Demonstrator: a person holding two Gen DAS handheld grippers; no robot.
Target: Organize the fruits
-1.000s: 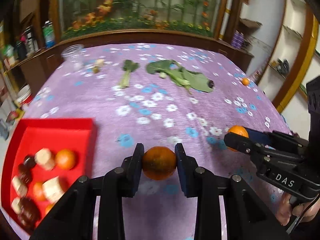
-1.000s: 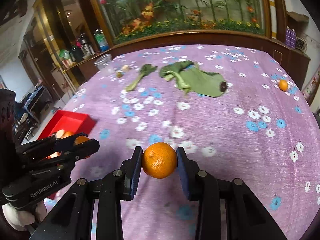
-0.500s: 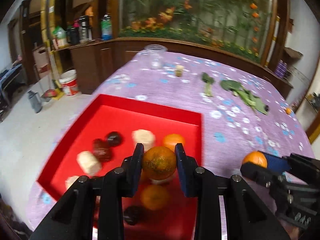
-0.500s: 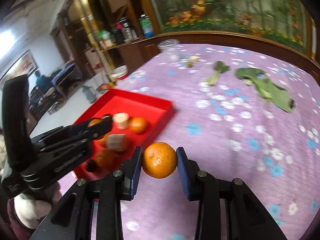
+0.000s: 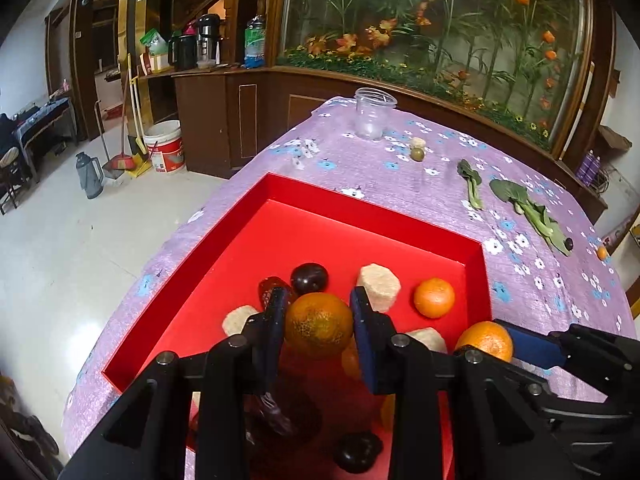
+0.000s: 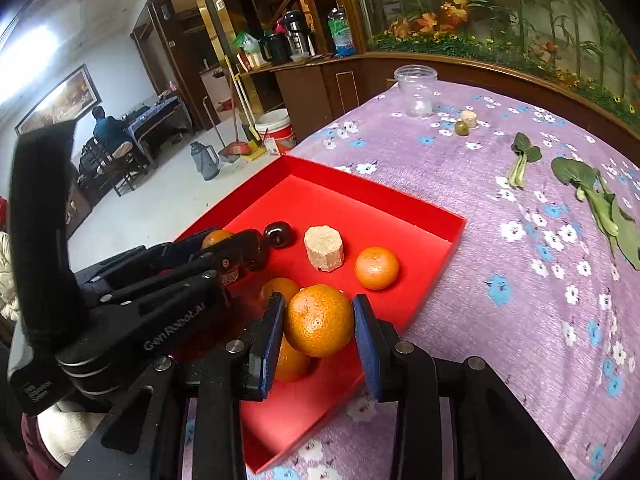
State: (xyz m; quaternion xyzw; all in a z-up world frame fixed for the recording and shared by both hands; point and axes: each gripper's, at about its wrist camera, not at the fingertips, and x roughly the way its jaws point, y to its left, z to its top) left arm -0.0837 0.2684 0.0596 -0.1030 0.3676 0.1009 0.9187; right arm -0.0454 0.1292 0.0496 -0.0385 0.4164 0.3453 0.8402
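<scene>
Left wrist view — left gripper (image 5: 319, 326) clamps dull orange (image 5: 319, 326), right gripper (image 6: 319, 320) bright orange (image 6: 319, 320)

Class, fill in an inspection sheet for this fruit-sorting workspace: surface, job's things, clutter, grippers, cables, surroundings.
Surface: table under purple flowered cloth.
Job's things: red tray holding an orange, dark plums and pale chunks; a small orange lies far off on the cloth.
Clutter: clear jar, leafy greens.
Grippers: left gripper and right gripper each shut on an orange, above the tray.
Cables: nothing seen.
Surroundings: bucket, broom, plant display.
</scene>
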